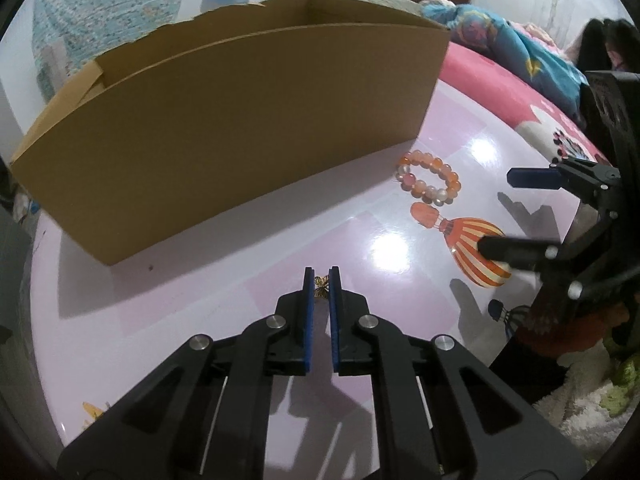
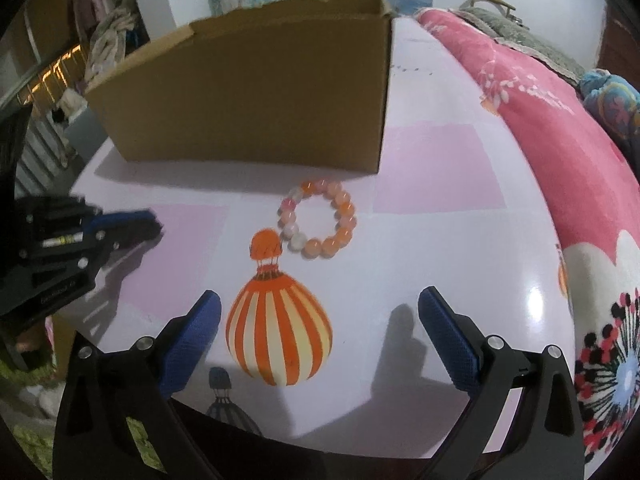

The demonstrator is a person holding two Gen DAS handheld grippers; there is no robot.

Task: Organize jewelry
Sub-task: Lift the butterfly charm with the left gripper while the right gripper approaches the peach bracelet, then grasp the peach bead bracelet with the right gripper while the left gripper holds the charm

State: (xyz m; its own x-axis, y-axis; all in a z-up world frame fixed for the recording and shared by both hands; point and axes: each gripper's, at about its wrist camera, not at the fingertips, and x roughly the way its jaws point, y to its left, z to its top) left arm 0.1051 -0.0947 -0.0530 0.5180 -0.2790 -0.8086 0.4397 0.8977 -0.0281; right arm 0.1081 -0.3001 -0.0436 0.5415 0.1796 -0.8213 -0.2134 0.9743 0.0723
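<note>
My left gripper (image 1: 321, 280) is shut on a small gold butterfly-shaped piece of jewelry (image 1: 321, 287), pinched between its blue pads just above the pink table (image 1: 224, 320). An open cardboard box (image 1: 240, 136) stands right behind it. To the right lies an orange and white bead bracelet (image 1: 429, 182), close to the box's near corner. In the right wrist view my right gripper (image 2: 318, 304) stands open over the printed balloon picture, with nothing between its fingers; the bracelet (image 2: 318, 220) lies ahead of it, and the box (image 2: 256, 96) rises beyond. My left gripper (image 2: 132, 220) shows at the left edge there.
The table top bears a printed orange striped balloon (image 2: 280, 332). A pink flowered blanket (image 2: 560, 152) lies along the table's right side. A teal patterned bundle (image 1: 516, 48) sits behind it. A fluffy white and green rug (image 1: 592, 400) lies below the table edge.
</note>
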